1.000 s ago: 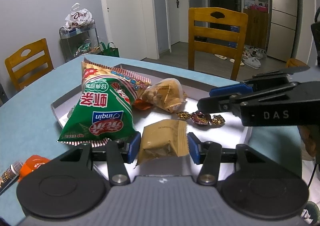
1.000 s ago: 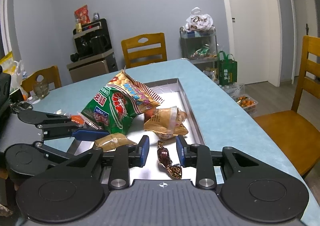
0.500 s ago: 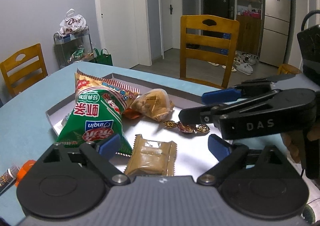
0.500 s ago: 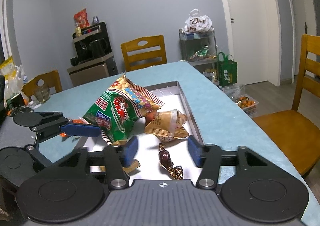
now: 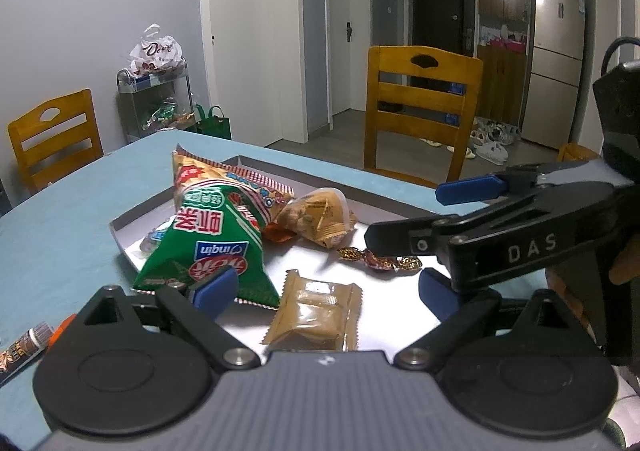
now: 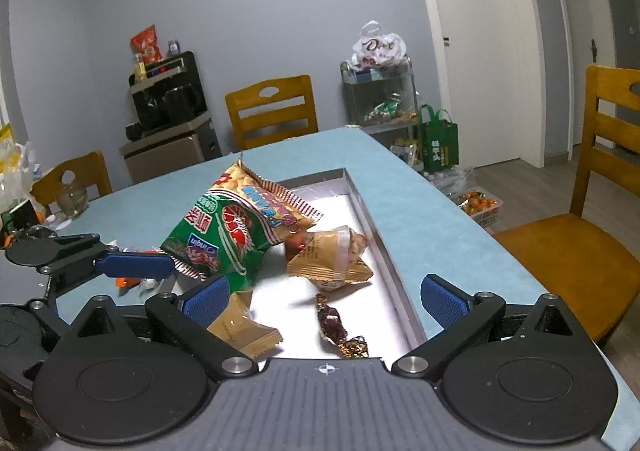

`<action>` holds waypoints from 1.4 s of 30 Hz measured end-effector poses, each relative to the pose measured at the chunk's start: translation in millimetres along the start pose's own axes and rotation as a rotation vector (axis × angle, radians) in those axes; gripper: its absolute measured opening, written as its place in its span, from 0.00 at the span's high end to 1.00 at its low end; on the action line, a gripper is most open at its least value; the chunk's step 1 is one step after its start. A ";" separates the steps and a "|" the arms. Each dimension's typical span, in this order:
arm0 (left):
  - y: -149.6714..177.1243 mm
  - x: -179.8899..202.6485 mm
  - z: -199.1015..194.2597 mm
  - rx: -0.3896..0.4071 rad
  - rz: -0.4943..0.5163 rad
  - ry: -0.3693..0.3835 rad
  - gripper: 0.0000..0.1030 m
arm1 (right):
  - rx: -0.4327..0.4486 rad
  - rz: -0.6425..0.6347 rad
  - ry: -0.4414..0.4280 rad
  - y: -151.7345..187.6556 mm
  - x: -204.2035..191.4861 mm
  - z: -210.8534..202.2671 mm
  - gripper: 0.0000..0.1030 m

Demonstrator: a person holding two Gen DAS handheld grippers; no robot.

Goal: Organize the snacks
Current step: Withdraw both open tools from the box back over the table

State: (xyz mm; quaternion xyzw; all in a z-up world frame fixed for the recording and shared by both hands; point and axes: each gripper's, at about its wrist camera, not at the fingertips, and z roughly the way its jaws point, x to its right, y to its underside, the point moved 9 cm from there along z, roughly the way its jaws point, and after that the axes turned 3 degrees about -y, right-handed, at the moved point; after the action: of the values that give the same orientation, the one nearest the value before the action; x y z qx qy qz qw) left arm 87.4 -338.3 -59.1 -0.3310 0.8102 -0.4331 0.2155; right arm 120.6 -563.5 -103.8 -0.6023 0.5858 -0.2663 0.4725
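Observation:
A silver tray (image 5: 132, 219) on the teal table holds a green shrimp-chip bag (image 5: 208, 239), a clear packet of nuts (image 5: 320, 217), a tan packet (image 5: 316, 315) and a foil-wrapped candy (image 5: 380, 257). My left gripper (image 5: 326, 289) stands open just over the tan packet, its pads well clear of both sides. The right gripper (image 6: 325, 300) has its jaws opening, with the candy (image 6: 332, 325) lying loose on the tray (image 6: 380, 243) between them, untouched. In the left wrist view the right gripper (image 5: 404, 215) reaches in from the right above the candy.
An orange wrapper (image 5: 60, 327) and a small tube (image 5: 24, 347) lie on the table left of the tray. Wooden chairs (image 5: 420, 111) stand around the table. A glass (image 6: 72, 199) sits at the far left edge. A cart (image 6: 378, 95) with bags stands by the wall.
Both grippers spread their jaws wide. The left one let go of the tan packet and drew back and up a little. The right one let the candy lie free.

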 end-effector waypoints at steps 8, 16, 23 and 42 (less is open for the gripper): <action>-4.5 -26.9 -39.2 0.067 -0.046 -0.036 0.05 | 0.011 -0.005 0.014 -8.5 -14.4 -3.0 0.00; -0.3 -81.3 -88.3 0.119 -0.114 -0.134 0.04 | 0.044 -0.044 0.002 -22.2 -47.7 -3.8 0.00; 16.4 -134.4 -132.8 0.151 -0.187 -0.222 0.02 | 0.049 -0.092 -0.037 -30.6 -88.7 0.0 0.00; 24.6 -242.3 -218.1 0.198 -0.268 -0.389 0.01 | 0.128 -0.150 -0.166 -65.4 -186.9 2.1 0.00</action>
State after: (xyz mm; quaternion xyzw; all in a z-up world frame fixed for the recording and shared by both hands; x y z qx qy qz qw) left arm 106.8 -31.2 51.3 -0.4899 0.6558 -0.4634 0.3394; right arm 120.0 -392.8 -3.6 -0.6331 0.4797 -0.2870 0.5354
